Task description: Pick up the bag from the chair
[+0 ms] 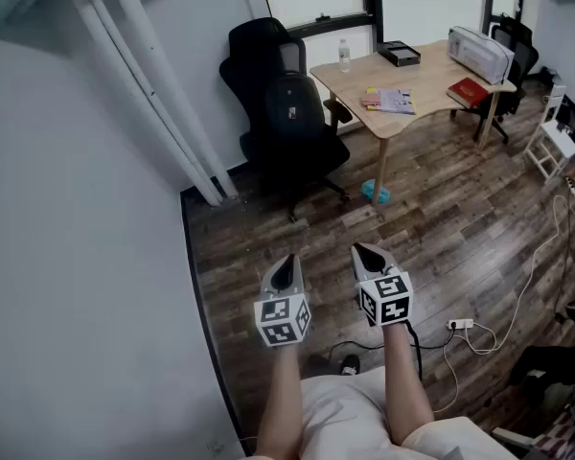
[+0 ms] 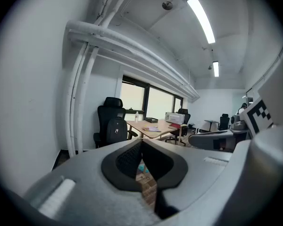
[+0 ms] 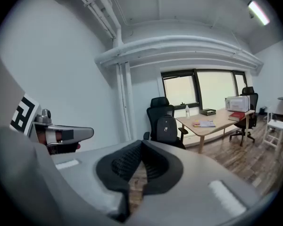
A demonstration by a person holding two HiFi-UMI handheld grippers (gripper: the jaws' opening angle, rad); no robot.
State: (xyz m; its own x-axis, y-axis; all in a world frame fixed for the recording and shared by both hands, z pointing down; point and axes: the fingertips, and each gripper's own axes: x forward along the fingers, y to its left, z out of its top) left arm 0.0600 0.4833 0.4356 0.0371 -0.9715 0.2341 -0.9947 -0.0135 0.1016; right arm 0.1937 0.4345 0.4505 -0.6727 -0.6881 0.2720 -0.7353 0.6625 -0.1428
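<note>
A black backpack [image 1: 293, 113] stands upright on the seat of a black office chair [image 1: 268, 60] beside a wooden desk [image 1: 412, 75]; the same bag [image 2: 116, 130] shows small and far off in the left gripper view, and as the bag [image 3: 167, 128] in the right gripper view. My left gripper [image 1: 286, 268] and right gripper [image 1: 368, 255] are held side by side over the floor, well short of the chair. Both are shut with nothing between the jaws.
White pipes [image 1: 163, 103] run down the wall at the left. The desk carries a bottle [image 1: 344, 56], books [image 1: 391, 100], a black tray and a printer [image 1: 479, 54]. A second chair [image 1: 513, 51] stands behind it. Cables and a power strip [image 1: 460, 324] lie on the wood floor.
</note>
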